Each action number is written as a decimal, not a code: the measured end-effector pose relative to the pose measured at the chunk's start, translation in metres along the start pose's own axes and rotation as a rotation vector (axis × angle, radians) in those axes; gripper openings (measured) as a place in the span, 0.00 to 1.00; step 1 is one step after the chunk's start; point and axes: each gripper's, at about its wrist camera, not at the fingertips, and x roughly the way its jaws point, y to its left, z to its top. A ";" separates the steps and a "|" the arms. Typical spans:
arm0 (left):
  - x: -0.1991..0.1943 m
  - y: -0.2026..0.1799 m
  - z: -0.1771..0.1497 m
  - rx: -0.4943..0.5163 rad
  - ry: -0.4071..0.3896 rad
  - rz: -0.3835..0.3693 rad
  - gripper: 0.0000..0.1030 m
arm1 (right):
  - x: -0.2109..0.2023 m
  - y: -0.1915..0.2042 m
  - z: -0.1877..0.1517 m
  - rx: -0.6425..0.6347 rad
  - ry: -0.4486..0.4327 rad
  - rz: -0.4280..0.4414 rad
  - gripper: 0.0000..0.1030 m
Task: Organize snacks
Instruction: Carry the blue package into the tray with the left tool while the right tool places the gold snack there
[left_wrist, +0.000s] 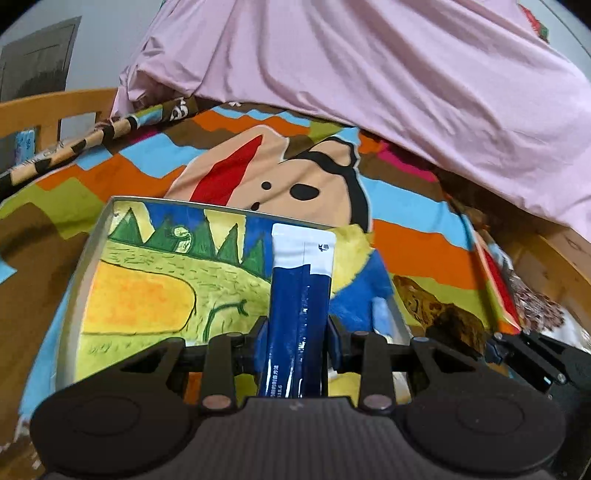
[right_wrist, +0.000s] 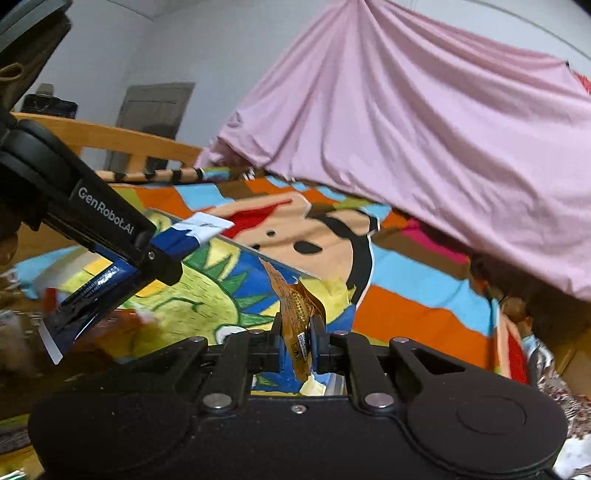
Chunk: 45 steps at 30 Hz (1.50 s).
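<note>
My left gripper (left_wrist: 297, 328) is shut on a long blue and white snack packet (left_wrist: 301, 295) that points forward over a shallow box (left_wrist: 85, 266). The box's inside bears a painted picture of green trees and a yellow field. In the right wrist view my right gripper (right_wrist: 297, 326) is shut on a crumpled brown and gold snack packet (right_wrist: 295, 302), above the near right part of the same box (right_wrist: 280, 264). The left gripper (right_wrist: 162, 264) shows there at the left with the blue packet (right_wrist: 88, 299) in it. The right gripper (left_wrist: 495, 349) and brown packet (left_wrist: 443, 314) appear at the left view's right edge.
The box lies on a bright cartoon bedspread (left_wrist: 295, 177). A pink sheet (left_wrist: 406, 74) hangs over the far side. A wooden bed rail (left_wrist: 55, 107) and a striped roll (left_wrist: 74, 144) run along the far left. More wrappers (left_wrist: 535, 306) lie at the right by a wooden board (left_wrist: 546, 266).
</note>
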 end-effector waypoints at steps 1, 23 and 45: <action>0.010 0.001 0.001 -0.004 0.006 0.002 0.34 | 0.009 -0.001 -0.001 0.003 0.016 0.002 0.13; 0.092 0.018 -0.011 -0.011 0.086 0.070 0.36 | 0.083 0.011 -0.028 0.032 0.196 0.051 0.19; 0.027 0.027 -0.001 -0.072 -0.041 0.092 0.84 | 0.043 -0.002 0.003 0.123 0.113 0.079 0.85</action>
